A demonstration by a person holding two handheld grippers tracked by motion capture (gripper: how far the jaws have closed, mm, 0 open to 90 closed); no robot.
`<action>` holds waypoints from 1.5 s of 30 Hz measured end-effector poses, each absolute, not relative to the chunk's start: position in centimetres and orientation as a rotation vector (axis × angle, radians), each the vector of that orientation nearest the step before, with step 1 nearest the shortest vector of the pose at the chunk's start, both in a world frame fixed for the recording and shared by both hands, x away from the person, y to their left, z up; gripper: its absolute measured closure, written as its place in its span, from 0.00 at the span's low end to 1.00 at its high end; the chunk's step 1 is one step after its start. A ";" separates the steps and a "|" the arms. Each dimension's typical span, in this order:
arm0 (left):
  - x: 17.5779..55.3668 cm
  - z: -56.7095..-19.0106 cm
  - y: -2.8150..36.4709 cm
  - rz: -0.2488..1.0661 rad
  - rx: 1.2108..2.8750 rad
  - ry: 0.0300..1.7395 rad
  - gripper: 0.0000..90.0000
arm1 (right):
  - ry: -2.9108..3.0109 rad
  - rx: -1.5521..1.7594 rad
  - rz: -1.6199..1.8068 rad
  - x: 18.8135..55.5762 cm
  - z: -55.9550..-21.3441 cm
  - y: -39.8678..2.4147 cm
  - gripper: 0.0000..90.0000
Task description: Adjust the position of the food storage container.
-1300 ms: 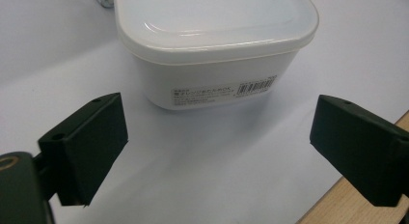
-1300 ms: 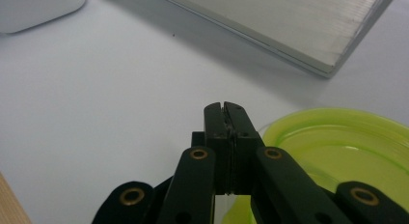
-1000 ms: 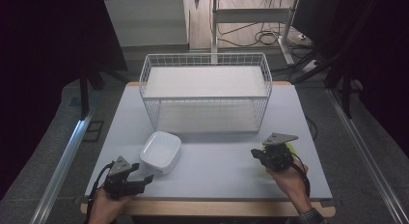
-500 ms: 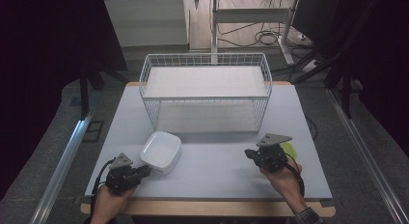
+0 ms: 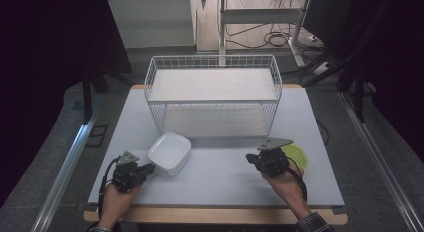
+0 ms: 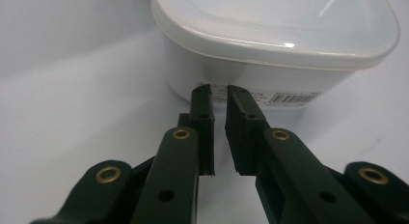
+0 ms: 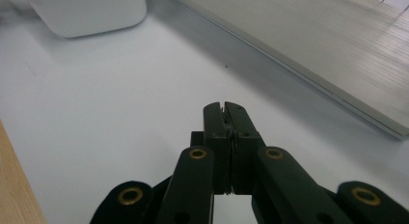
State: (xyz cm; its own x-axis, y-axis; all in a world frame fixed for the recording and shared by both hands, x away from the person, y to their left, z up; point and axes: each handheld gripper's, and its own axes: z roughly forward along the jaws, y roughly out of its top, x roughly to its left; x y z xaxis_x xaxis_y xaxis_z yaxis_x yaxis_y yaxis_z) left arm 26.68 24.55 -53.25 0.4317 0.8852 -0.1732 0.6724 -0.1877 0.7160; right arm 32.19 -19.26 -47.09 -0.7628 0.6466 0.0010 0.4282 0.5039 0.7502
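Over at the left, near seven o'clock on the white table [image 5: 220, 177], the left gripper [image 5: 148, 169] sits low in the person's left hand [image 5: 116, 202], its tips pointing toward two o'clock. Its jaws have just been closing and now stand nearly together, a thin slit between them and nothing caught there. In the left gripper view the left gripper's [image 6: 219, 91] tips are right up against the side wall of the white plastic container [image 6: 275, 35], just by its barcode label [image 6: 293, 98]; whether they actually touch, I can't tell. That container [image 5: 170, 152] rests on the table just at the gripper's two o'clock, lid on, in front of the wire basket [image 5: 215, 99], which stands at twelve o'clock at the far side of the table.

Moving right: at five o'clock on the table the right gripper [image 5: 251, 159] points toward nine o'clock, held by the right hand [image 5: 285, 184]. In the right gripper view the right gripper's [image 7: 224, 105] jaws are pressed flat together, holding nothing, above bare table. A green round lid [image 5: 296, 155] lies just behind it at three o'clock.
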 end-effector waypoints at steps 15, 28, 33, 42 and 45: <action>31.3 -53.5 25.6 0.426 1.920 1.384 0.91 | 2.476 0.946 1.178 33.1 -47.7 -18.1 0.99; 32.8 -53.2 23.3 0.397 1.942 1.313 0.90 | 2.482 0.977 1.195 34.0 -48.4 -17.4 0.98; 32.6 -53.0 22.6 0.404 1.969 1.284 0.90 | 2.482 0.967 1.187 34.6 -48.7 -16.6 0.98; 29.5 -52.3 23.2 0.383 1.965 1.262 0.92 | 2.494 0.904 1.216 37.3 -49.6 -12.9 0.99; 28.9 -52.4 23.3 0.367 1.966 1.263 0.93 | 2.500 0.906 1.229 38.0 -49.8 -11.8 0.99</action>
State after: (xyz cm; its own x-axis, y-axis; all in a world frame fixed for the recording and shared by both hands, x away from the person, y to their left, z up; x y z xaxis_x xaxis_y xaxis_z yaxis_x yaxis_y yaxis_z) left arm 28.91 23.26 -52.36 0.4703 0.8692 -0.1530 0.6517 -0.2251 0.7243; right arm 38.04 -11.84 -49.82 -0.7882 0.6105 0.0770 0.4339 0.4627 0.7731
